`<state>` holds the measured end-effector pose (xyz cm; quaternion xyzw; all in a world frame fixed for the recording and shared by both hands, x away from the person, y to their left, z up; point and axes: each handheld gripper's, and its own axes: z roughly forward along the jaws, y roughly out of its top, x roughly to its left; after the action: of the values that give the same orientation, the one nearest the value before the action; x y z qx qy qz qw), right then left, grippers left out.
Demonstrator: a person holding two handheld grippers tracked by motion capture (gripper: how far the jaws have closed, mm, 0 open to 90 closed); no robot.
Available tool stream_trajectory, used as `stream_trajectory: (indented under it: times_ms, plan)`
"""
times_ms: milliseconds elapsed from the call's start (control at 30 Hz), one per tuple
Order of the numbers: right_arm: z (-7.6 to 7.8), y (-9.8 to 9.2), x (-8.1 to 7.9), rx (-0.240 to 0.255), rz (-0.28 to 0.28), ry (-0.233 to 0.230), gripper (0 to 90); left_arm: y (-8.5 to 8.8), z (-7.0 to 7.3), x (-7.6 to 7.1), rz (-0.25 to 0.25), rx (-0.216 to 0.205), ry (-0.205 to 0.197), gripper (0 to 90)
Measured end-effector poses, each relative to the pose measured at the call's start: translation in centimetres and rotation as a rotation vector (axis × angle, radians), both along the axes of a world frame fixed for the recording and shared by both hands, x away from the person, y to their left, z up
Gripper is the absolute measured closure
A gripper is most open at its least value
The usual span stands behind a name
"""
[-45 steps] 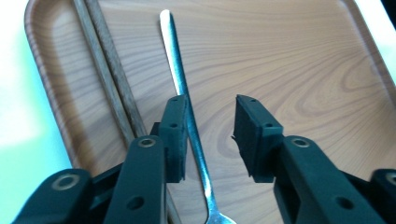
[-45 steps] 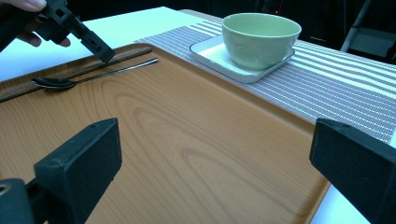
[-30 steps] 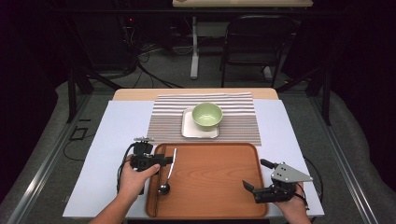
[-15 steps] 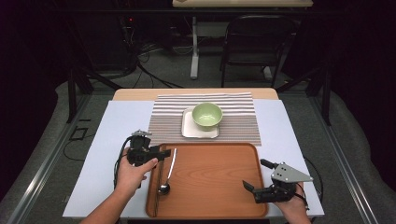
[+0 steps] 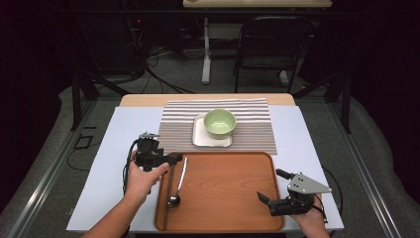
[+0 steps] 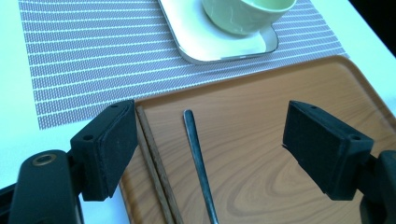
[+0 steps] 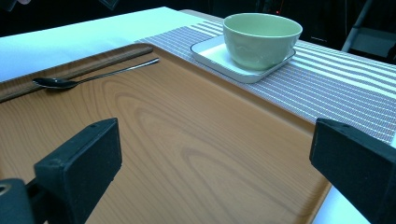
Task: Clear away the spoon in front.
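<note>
Wooden tray (image 5: 233, 198) now has the spoon (image 5: 178, 181) lying along its left edge (beside chopsticks (image 5: 168, 198)). My left gripper (image 5: 171, 159) has just been opening, nothing between its jaws. Right gripper (image 5: 265, 198) idles open. Next I'd back off.

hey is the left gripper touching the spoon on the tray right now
Apart. In the left gripper view the left gripper has just opened its jaws wide, and the spoon lies on the tray between them, clear of both pads.
</note>
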<state>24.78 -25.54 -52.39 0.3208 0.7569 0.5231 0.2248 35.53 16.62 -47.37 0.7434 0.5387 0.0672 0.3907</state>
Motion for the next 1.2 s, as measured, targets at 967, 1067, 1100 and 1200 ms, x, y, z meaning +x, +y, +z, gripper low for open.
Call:
stream_trajectory:
  times_ms: [967,1067,1100,1200]
  plan:
    - [0.0,-0.1,-0.1,-0.004,-0.004,-0.005,2.0,-3.5,2.1,3.9,-0.036,-0.055,-0.024,17.7]
    - [0.0,-0.1,-0.1,-0.003,-0.003,-0.006,2.0,-4.1,2.2,4.3,-0.037,-0.057,-0.022,17.6]
    - [0.0,-0.1,-0.1,-0.003,-0.003,-0.006,2.0,-4.2,2.2,4.5,-0.039,-0.055,-0.023,17.7]
    - [0.0,-0.1,-0.1,-0.003,-0.003,-0.006,2.0,-4.8,2.5,5.0,-0.042,-0.062,-0.023,17.6]
